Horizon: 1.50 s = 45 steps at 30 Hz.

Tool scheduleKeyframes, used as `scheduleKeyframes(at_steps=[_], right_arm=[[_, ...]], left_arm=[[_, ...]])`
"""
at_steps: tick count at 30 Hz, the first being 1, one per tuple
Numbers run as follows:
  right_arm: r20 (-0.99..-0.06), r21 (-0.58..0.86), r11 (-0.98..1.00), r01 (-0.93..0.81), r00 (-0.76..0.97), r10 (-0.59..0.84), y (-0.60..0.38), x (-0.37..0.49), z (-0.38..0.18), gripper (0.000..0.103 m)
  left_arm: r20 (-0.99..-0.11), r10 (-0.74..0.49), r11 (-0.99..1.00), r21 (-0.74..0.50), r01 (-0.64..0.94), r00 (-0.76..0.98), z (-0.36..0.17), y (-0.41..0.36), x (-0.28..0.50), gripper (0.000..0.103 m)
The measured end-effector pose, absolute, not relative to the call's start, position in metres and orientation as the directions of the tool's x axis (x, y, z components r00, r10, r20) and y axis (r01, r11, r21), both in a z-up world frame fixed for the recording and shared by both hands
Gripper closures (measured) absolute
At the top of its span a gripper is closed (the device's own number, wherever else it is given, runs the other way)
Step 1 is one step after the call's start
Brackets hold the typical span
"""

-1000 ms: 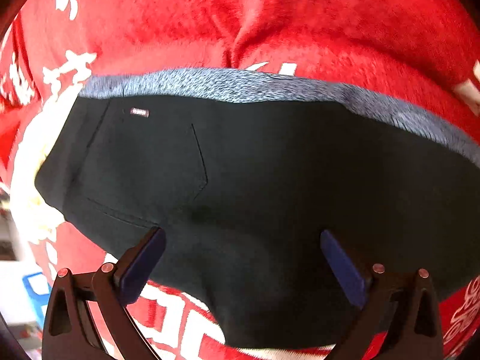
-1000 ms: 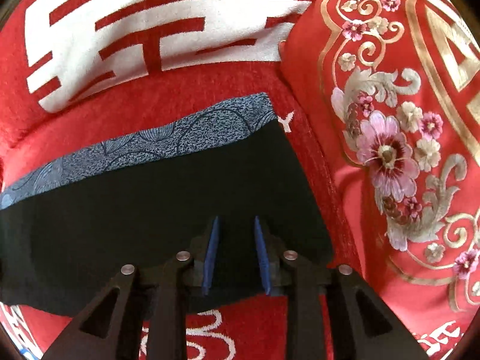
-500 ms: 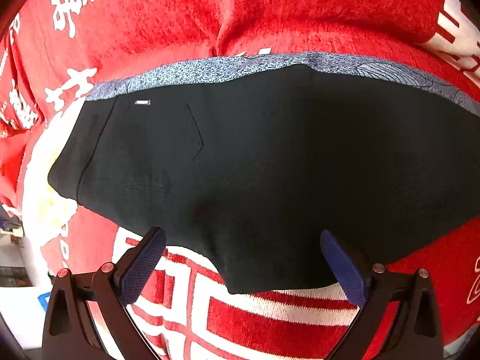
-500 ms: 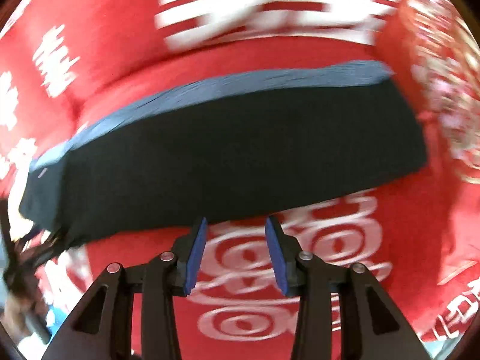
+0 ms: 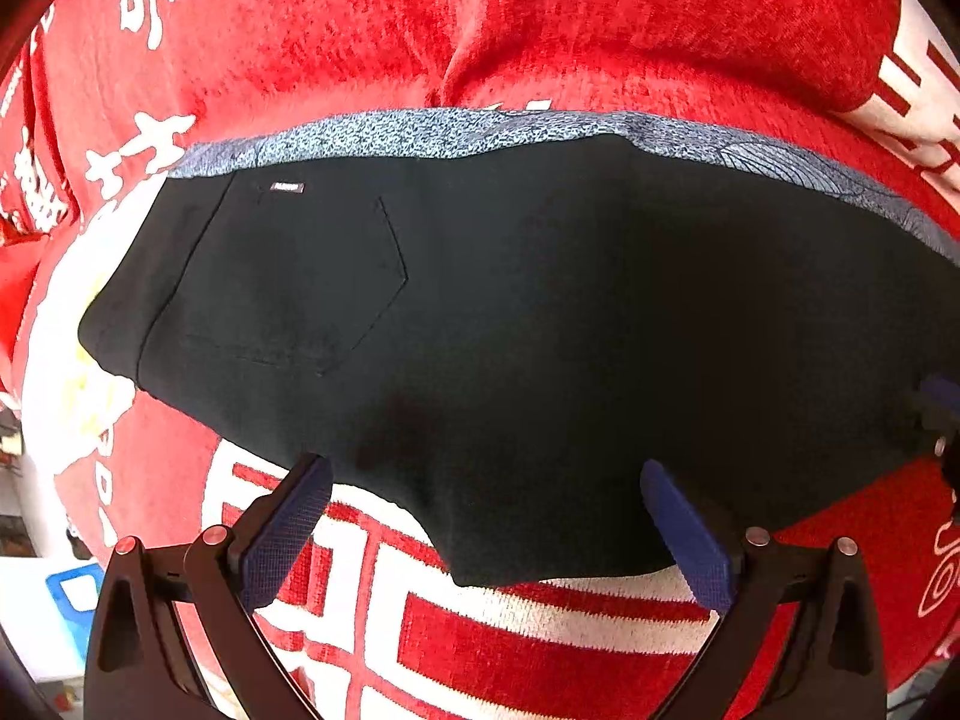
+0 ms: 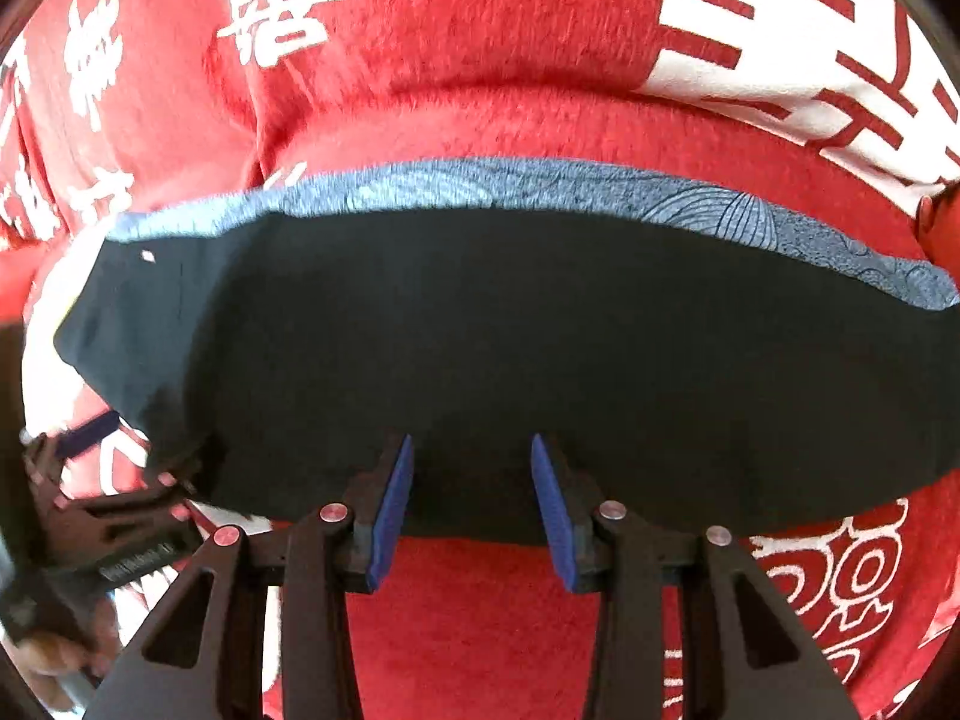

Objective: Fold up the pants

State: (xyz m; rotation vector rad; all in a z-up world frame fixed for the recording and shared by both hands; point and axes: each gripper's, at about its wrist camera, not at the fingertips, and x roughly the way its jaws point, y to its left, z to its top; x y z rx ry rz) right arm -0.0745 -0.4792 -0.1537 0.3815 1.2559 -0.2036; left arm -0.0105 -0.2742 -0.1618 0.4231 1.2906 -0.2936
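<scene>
Here, both grippers are hovering at the near hem: the left gripper with jaws spread wide and empty, the right gripper partly parted, gripping nothing. Beyond them the black pants are lying doubled flat on the red blanket, patterned lining showing farthest. For the next fold, I'd pinch both layers squarely.

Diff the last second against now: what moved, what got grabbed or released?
The right hand-held gripper slid left along the near edge of the pants, from the right end to about the middle, and its jaws widened; they are empty. Nothing was grabbed. The left hand-held gripper stays wide open and empty at the near edge. The pants lie flat on the red blanket, unchanged.
</scene>
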Motion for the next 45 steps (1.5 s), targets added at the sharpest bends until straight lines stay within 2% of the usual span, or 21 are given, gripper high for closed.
scheduleKeyframes(at_steps=[6,12,24,28,45], right_arm=[[-0.959,0.102,0.935,0.34,0.282,0.002,-0.465,-0.091,-0.152,0.058],[-0.962,0.145,0.905,0.4,0.271,0.034,-0.467,-0.109,-0.146,0.057],[-0.967,0.185,0.837,0.515,0.249,0.061,-0.473,-0.129,-0.138,0.057],[-0.968,0.181,0.832,0.525,0.242,0.058,-0.471,-0.129,-0.139,0.055],[-0.961,0.243,0.699,0.673,0.266,0.078,-0.52,-0.157,-0.142,0.051]], left_arm=[[-0.973,-0.003,0.9,0.098,0.424,0.231,-0.163,-0.271,-0.009,0.0],[-0.981,0.016,0.9,0.099,0.425,0.195,-0.16,-0.265,0.012,0.0],[-0.969,0.037,0.894,0.141,0.426,0.243,-0.137,-0.247,0.056,0.0],[-0.973,0.023,0.903,0.119,0.413,0.23,-0.139,-0.249,0.07,0.0],[-0.986,-0.012,0.831,0.082,0.55,0.165,-0.135,-0.321,0.035,0.0]])
